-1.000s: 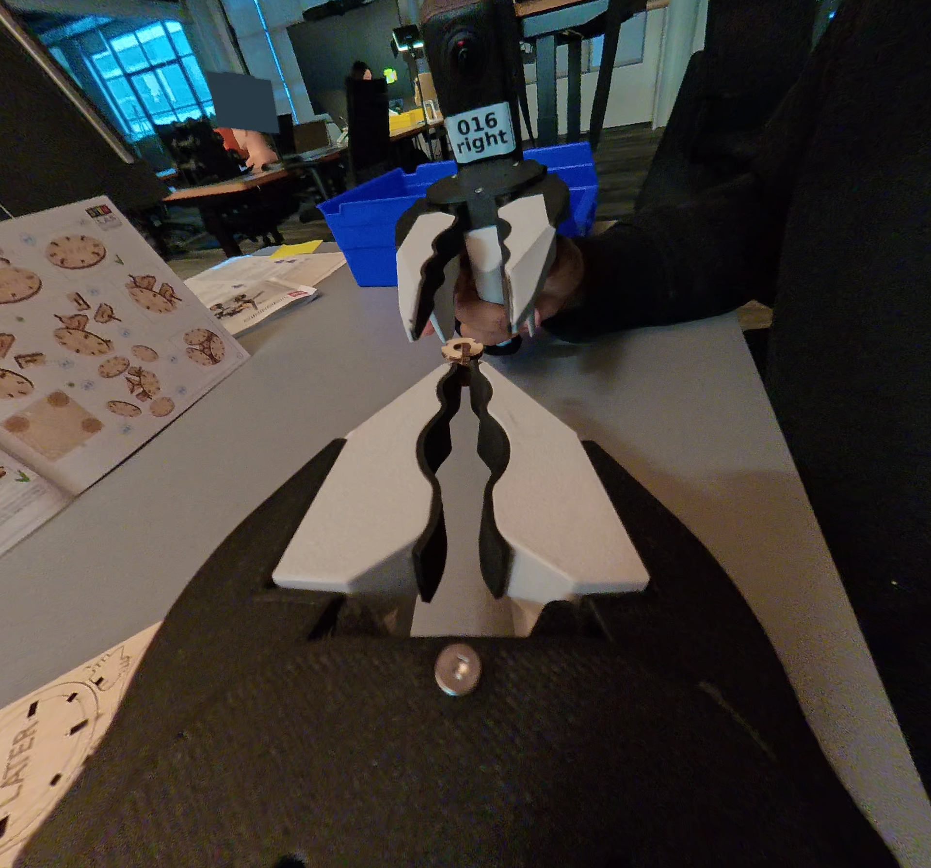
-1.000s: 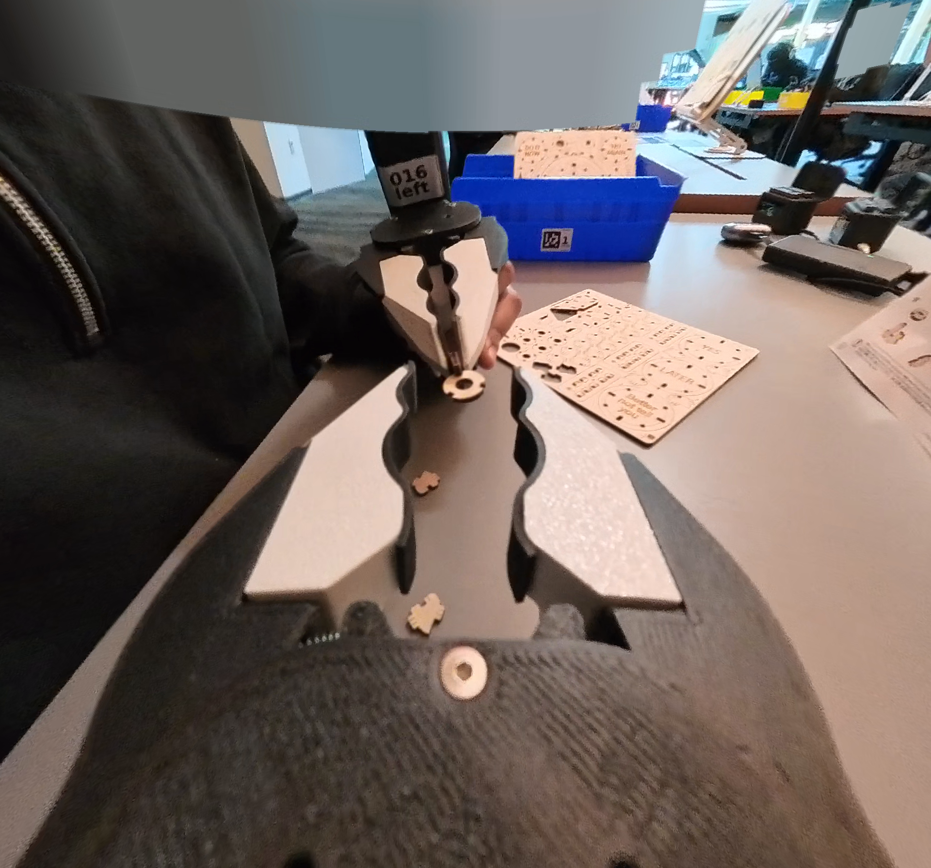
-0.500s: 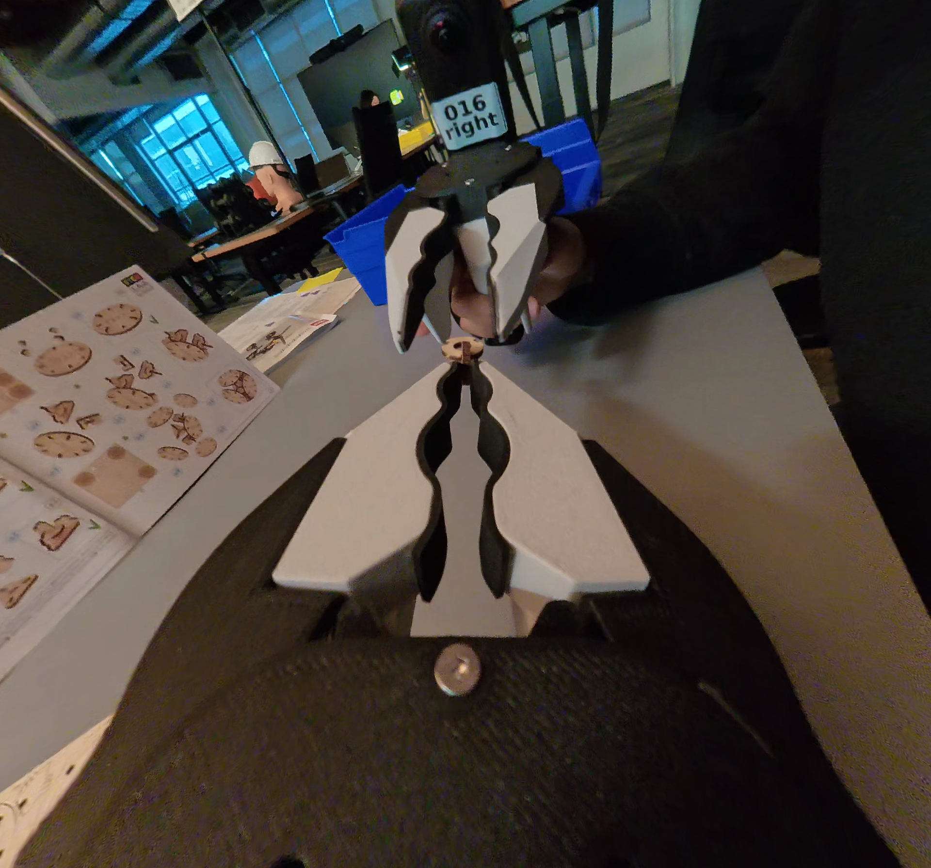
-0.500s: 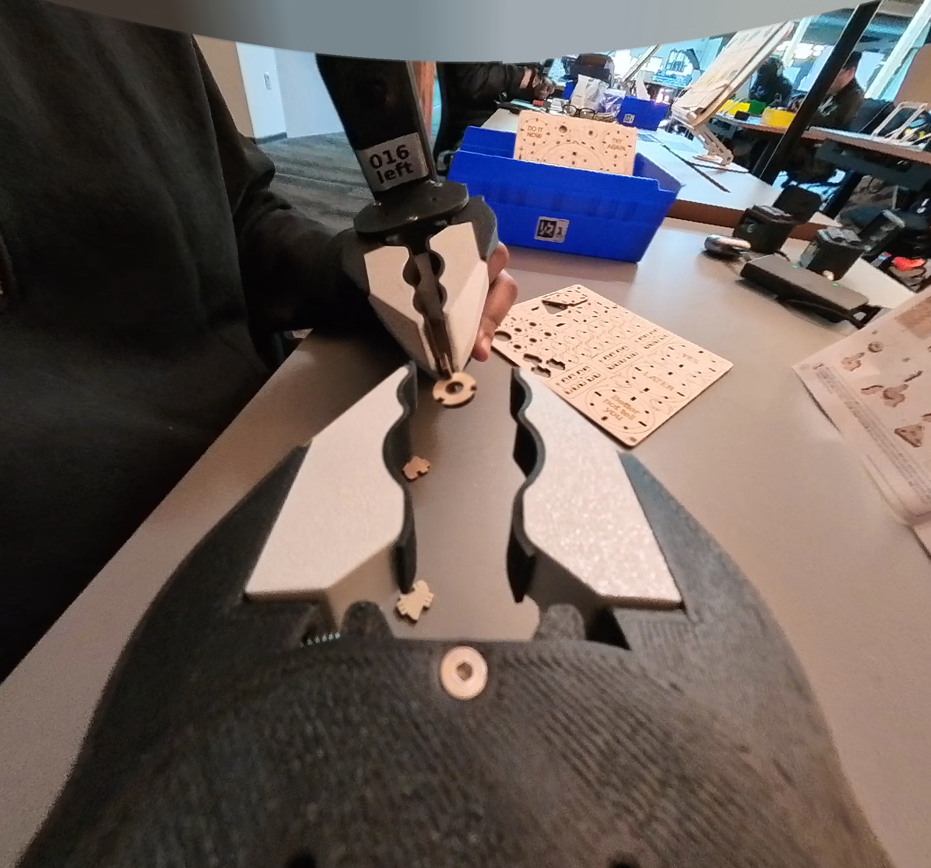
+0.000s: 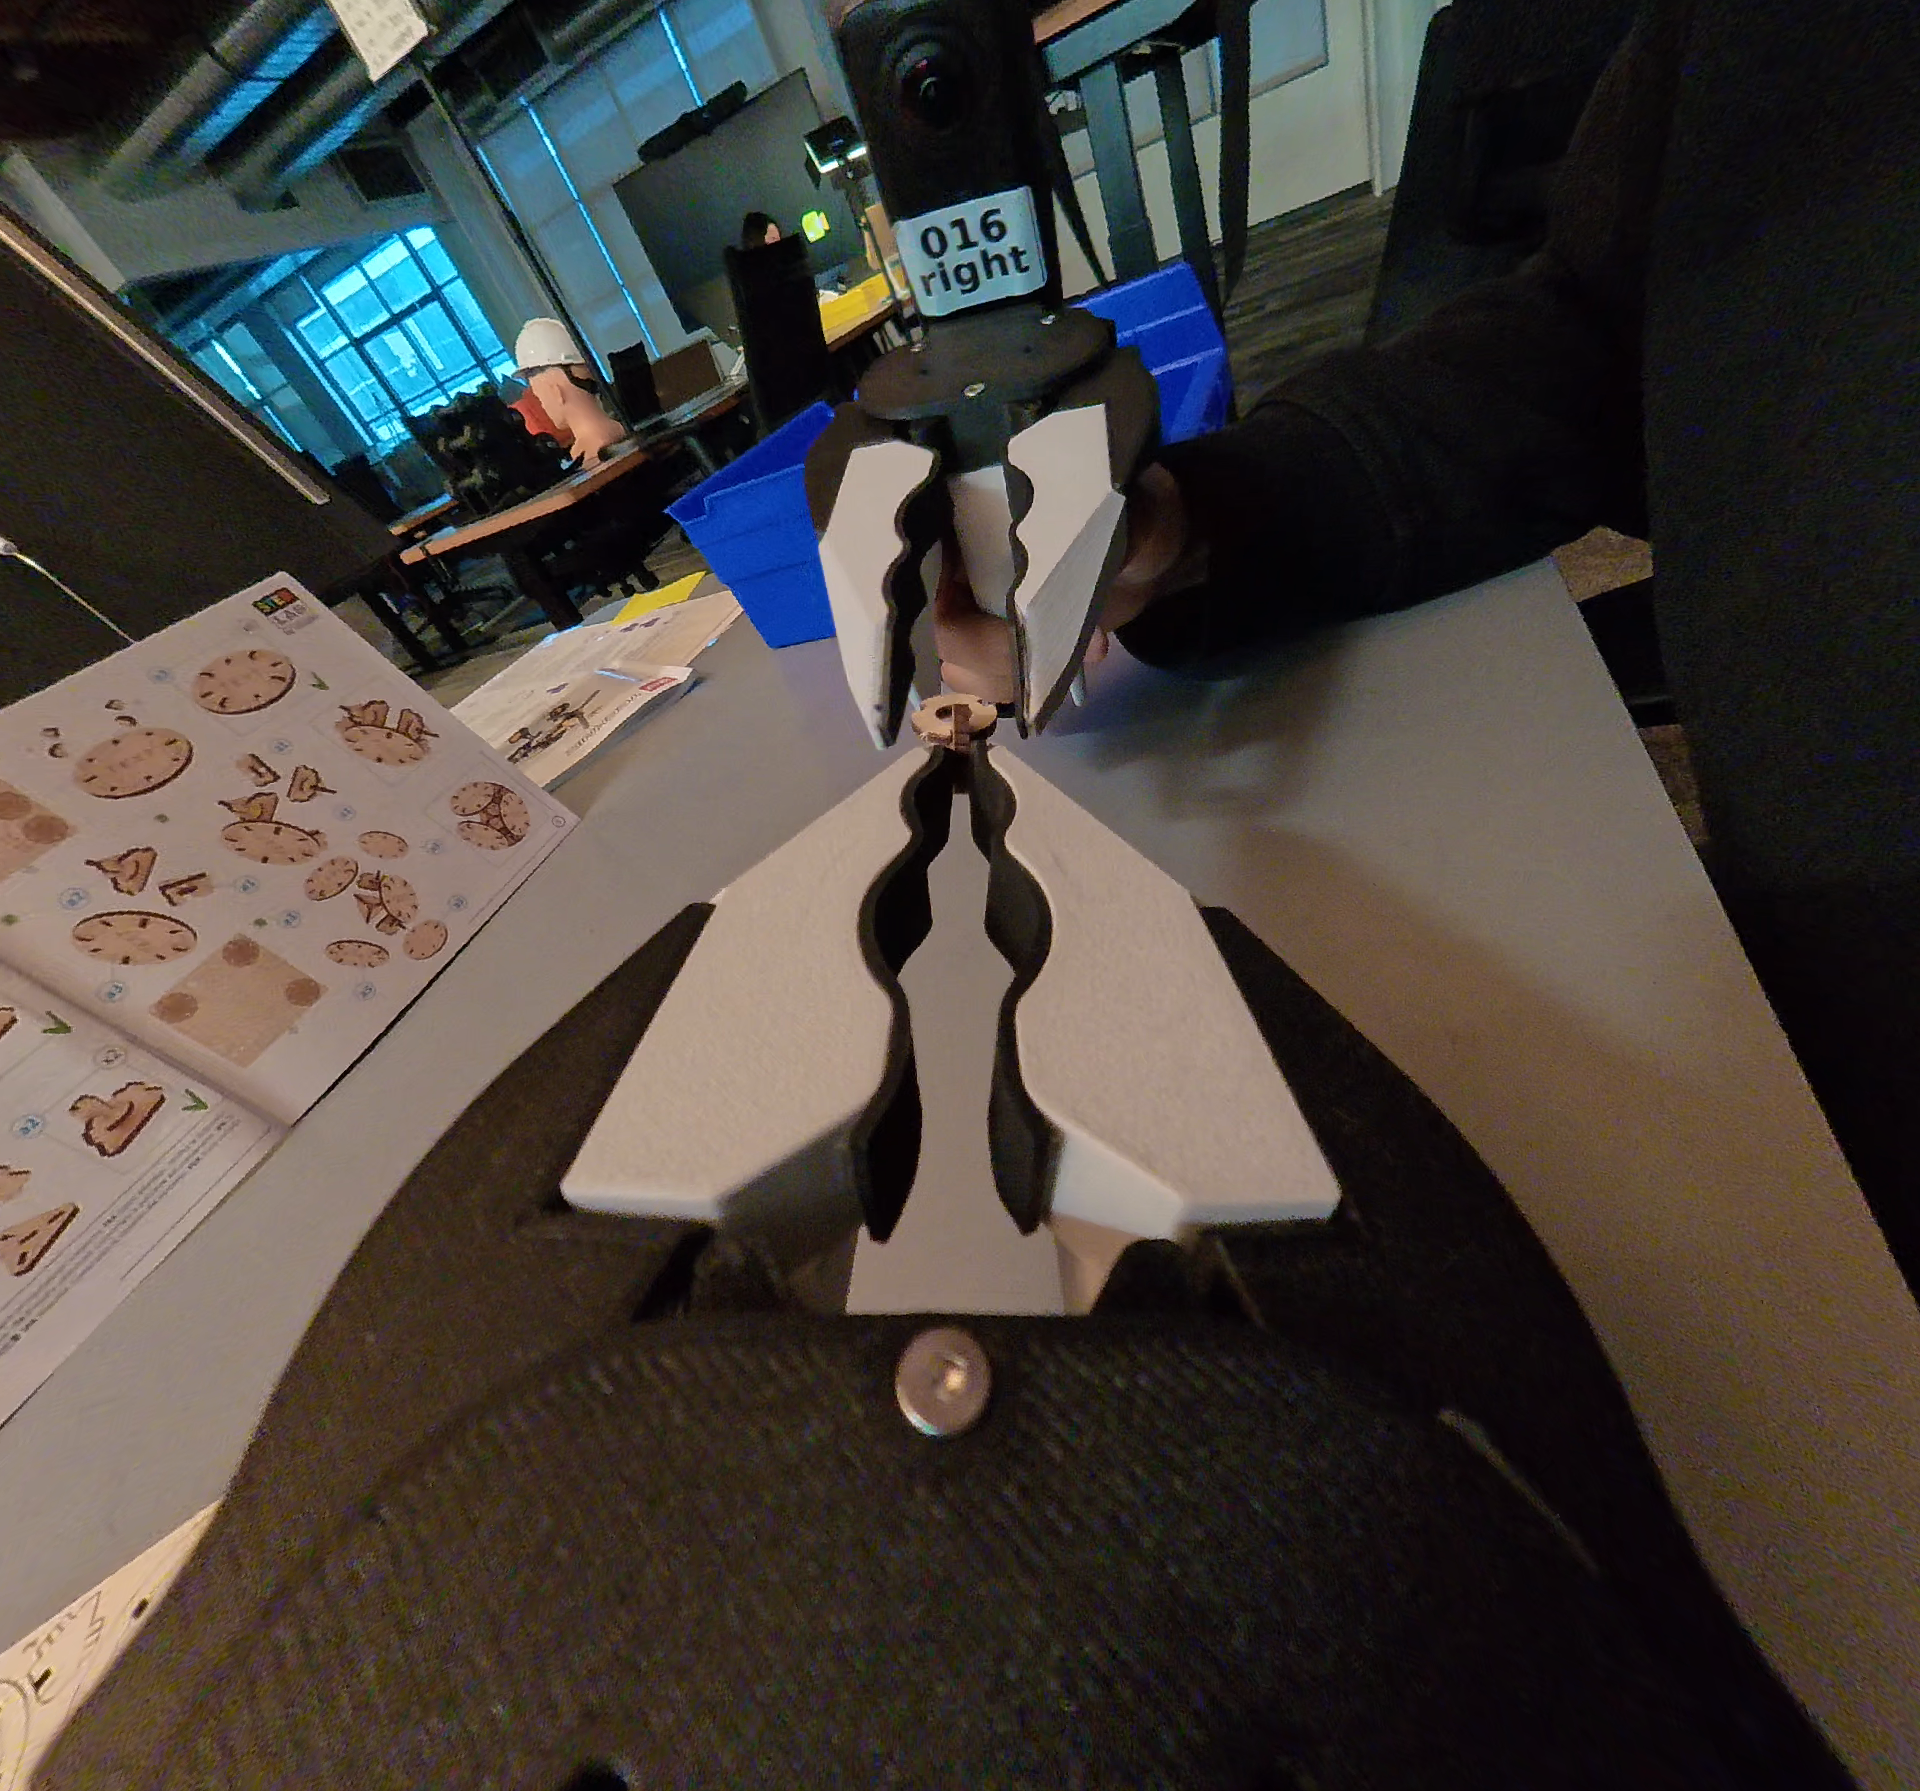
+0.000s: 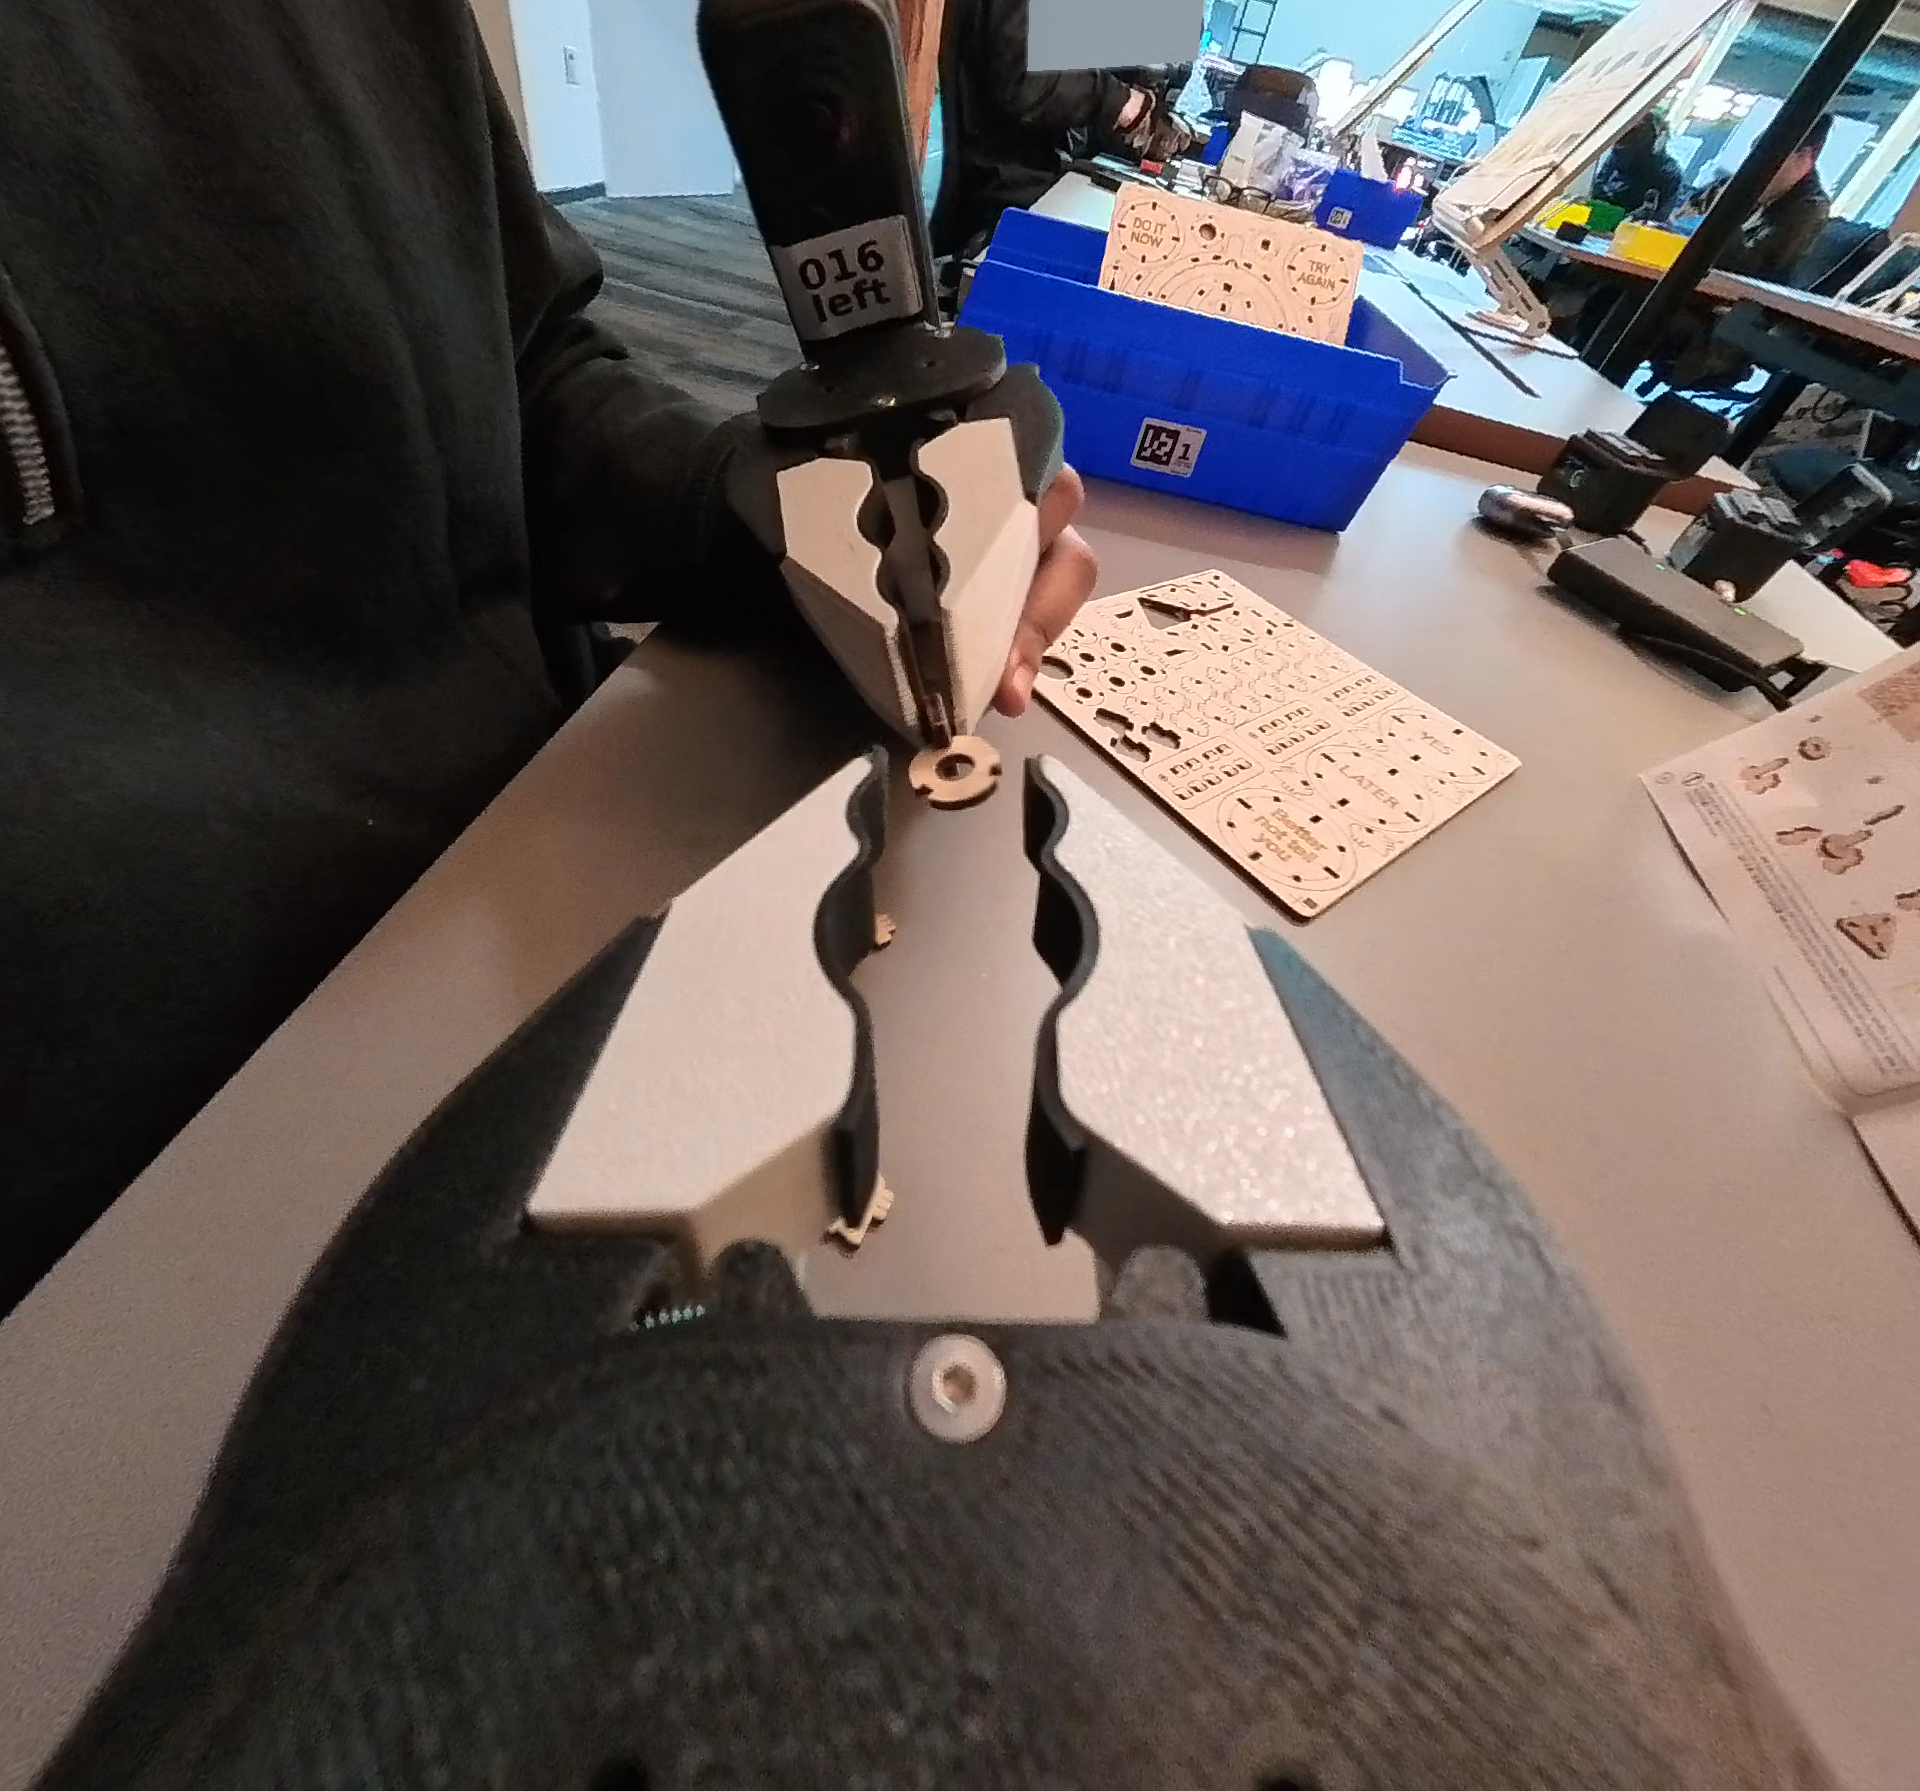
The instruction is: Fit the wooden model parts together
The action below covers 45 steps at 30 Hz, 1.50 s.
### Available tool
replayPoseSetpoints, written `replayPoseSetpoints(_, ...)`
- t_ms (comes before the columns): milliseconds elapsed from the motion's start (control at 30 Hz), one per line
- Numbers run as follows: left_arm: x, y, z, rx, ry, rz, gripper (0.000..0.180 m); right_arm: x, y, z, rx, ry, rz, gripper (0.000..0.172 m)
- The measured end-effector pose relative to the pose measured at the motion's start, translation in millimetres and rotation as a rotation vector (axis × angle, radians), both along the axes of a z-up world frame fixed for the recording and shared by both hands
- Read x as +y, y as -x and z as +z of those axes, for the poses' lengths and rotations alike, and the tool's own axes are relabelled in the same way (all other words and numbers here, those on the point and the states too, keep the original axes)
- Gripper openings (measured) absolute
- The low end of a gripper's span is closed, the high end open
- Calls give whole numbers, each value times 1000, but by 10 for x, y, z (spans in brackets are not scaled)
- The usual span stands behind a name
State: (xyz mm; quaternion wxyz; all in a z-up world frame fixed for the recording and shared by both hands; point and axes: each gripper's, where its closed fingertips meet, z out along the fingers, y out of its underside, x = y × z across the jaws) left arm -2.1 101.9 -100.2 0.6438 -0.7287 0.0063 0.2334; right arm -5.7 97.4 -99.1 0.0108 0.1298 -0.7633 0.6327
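My left claw (image 6: 932, 725) clenches a small wooden piece carrying the notched ring (image 6: 954, 773), frame centre; my right claw (image 6: 954, 773) stands released (straddling it), above the worktop (image 6: 1455, 962).

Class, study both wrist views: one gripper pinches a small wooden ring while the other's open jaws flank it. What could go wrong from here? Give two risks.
1. The left gripper pinches only the rim of the wooden ring, so a nudge from the right gripper might twist or drop it.
2. Small wooden pieces lie on the table beneath the right fingers and could be knocked away.
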Motion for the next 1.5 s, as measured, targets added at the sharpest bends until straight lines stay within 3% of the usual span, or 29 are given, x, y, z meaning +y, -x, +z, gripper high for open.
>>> replayPoseSetpoints(200,10,-15,-7,-11,1,-12,2,-12,-20,9,32,3,-5,15)
replayPoseSetpoints(667,17,-48,19,-81,-25,-59,1,-10,-59,26,-8,-14,13,15)
replayPoseSetpoints(1500,6,63,40,-134,-31,19,1,-26,28,67,-2,-30,-85,14)
